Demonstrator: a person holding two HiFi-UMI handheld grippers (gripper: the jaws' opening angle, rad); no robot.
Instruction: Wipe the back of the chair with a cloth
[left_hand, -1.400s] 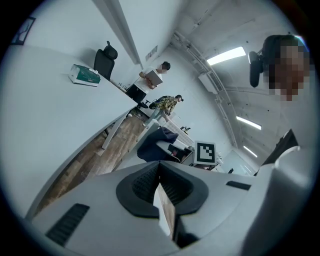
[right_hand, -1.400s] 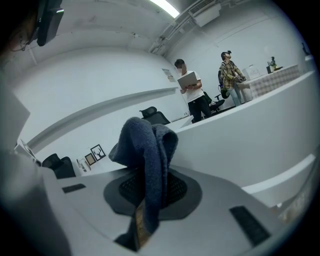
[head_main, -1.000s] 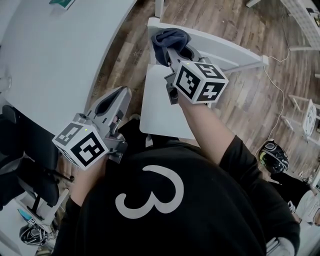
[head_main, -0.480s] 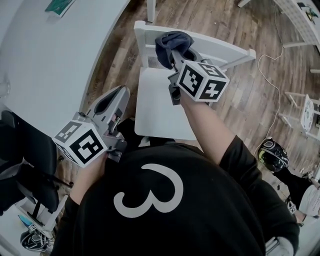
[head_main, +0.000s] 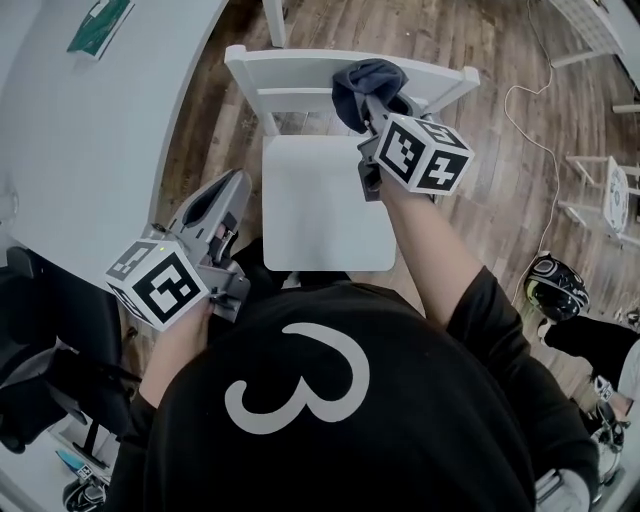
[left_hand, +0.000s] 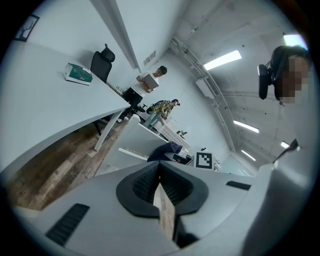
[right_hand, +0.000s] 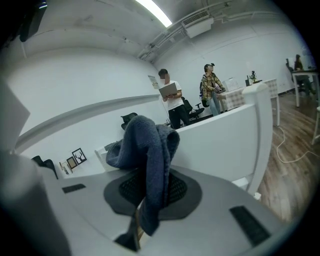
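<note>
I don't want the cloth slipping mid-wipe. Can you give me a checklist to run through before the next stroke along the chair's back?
1. Cloth clamped in the right tongs: ok, they are shut on it, and a tail hangs out.
2. Cloth at the chair's top rail: ok. Cannot tell how firmly it presses.
3. Rail to the left of the cloth free of things: ok, it is bare.
4. Left tongs out of the path: ok, they are shut and empty, low beside the seat.
5. Chair braced by the other hand: not ok, the left tongs touch nothing.
</note>
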